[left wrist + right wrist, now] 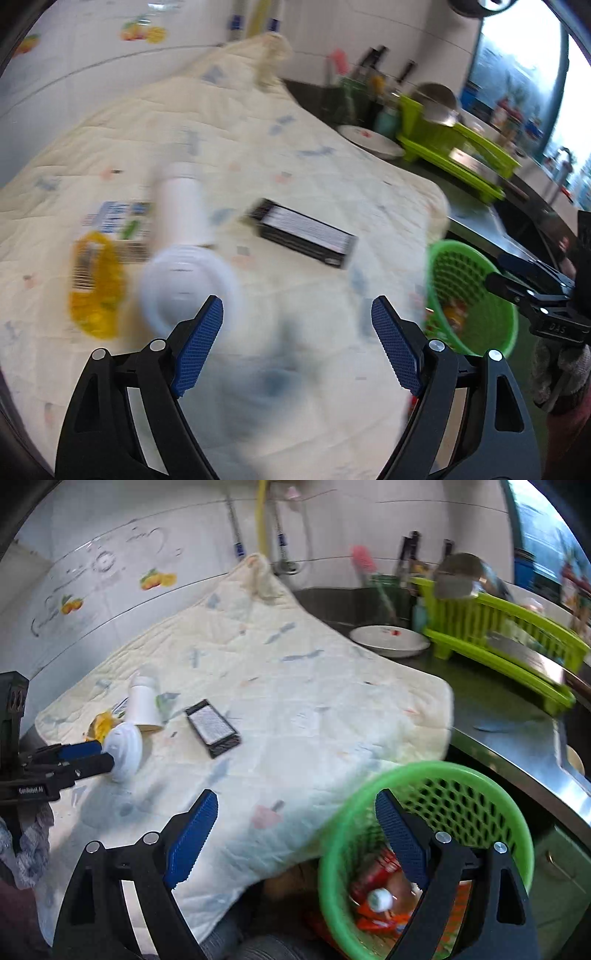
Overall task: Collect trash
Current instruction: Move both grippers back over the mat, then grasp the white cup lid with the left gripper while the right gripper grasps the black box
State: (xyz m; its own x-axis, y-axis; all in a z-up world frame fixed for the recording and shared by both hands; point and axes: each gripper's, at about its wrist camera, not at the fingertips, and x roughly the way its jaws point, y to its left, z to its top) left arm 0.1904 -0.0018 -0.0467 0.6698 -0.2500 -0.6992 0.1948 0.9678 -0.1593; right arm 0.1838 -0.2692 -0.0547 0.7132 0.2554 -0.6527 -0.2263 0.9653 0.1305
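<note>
Left wrist view gives me my left tongs (297,321) standing wide apart with nothing between the blue pads, hanging over a cream quilted cloth (258,147) spread on the tabletop. The picture is smeared, so small details are lost. Just past the left pad lies a white round lid (188,284), and beyond it a white paper cup (183,206) on its side. Left of the lid I see a yellow wrapper (96,284) and, behind it, a flat printed packet (118,221) I cannot read. A black box (301,232) lies near the middle of the cloth, apart from the rest. At the right edge of the cloth is the green basket (469,295), with my other tool reaching in from the right.

From the right wrist, my right tongs (297,810) are likewise apart and empty. The right pad sits in front of the green basket's (509,812) mouth, and the basket is low and near, at the edge of the cloth (295,686). Inside it I make out orange and red wrappers (384,919) and a small white cap (378,899). Far to the left, my left tongs (88,755) appear close against the white lid (123,751); I cannot tell whether they touch it. The cup (142,705), the yellow wrapper (101,725) and the black box (213,728) lie on the cloth. On the far right stand a white dish (388,638) and a lime green dish rack (498,642).
</note>
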